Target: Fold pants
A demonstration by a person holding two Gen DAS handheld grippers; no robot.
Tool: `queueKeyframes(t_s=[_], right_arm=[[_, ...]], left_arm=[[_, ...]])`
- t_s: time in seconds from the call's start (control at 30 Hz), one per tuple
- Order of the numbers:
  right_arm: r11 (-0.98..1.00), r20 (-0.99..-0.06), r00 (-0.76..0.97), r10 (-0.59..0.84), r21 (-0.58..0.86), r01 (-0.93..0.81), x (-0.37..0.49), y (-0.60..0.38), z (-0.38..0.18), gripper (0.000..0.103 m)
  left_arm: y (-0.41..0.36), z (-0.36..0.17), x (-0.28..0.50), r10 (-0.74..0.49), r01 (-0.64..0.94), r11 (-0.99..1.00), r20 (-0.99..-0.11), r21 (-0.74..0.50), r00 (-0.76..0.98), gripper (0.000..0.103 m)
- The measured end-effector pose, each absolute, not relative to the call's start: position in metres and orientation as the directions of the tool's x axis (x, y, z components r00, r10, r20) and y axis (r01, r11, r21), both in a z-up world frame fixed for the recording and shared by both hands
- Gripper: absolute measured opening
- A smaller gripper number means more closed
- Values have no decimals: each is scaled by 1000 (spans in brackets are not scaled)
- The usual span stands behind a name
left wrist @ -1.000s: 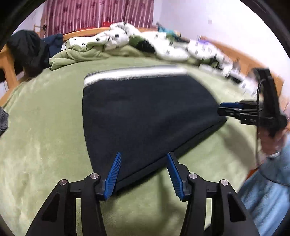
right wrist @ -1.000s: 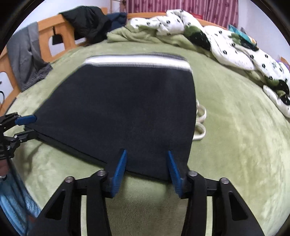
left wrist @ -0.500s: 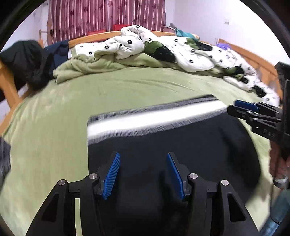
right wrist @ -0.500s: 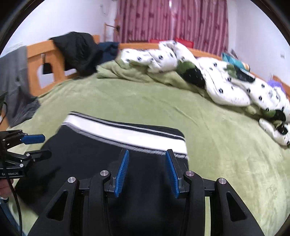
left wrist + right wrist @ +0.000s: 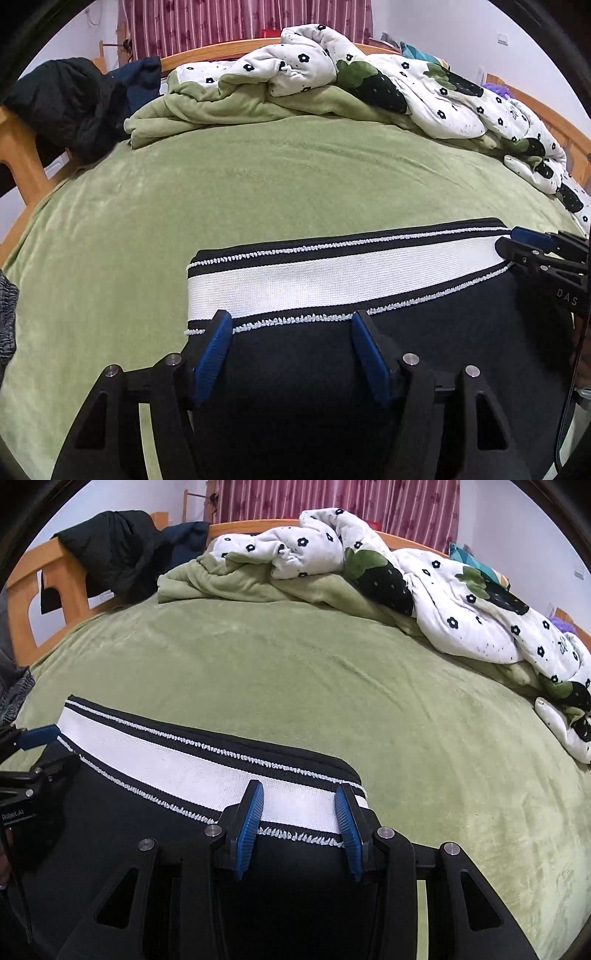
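The dark pants (image 5: 332, 369) lie on the green bed (image 5: 258, 177), filling the lower centre of both views, white waistband (image 5: 332, 273) farthest from the cameras. The left tool (image 5: 291, 350) hangs over the near-left waistband corner, jaws opening, gripping nothing. The right tool (image 5: 301, 823) straddles the right corner, half-spread, fabric beneath and unpinched.

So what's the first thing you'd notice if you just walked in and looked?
The black pants on the green bed cover, with their bright white waistband right in front of both grippers. Behind them, a white flowery quilt is bunched up along the far side, and dark jackets hang on the wooden bed frame at the far left.
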State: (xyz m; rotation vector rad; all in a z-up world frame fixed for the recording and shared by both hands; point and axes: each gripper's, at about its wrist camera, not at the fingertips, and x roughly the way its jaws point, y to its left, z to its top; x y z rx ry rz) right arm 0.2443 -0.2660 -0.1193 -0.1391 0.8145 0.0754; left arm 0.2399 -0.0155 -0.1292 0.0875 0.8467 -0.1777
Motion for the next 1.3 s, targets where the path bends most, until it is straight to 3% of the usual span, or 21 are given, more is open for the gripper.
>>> queueKeyframes(t_s=[0.3,0.43,0.57,0.83,1.3], right_arm=[[988,-726,687,29,-83,-129,247,-269,-113,41],[998,-714,701,11,-41,-57,252,-278,-107,41],[994,-725,688,-38,-97,-48,256,-272,-120,42],[998,-735,678,9,-30,-46,259,-285,-122,45],[998,-733,680,8,-32,-46,258,-283,-122,45]], left_arm=[[-15,-120,249,-92,163,986,-736,25,671,66],[-11,-127,261,-96,155,988,-750,9,654,70],[-12,-129,259,-109,175,984,-745,10,659,71],[-12,-131,257,-131,194,981,-750,-4,649,74],[-13,-134,252,-124,165,986,-748,-20,652,77]])
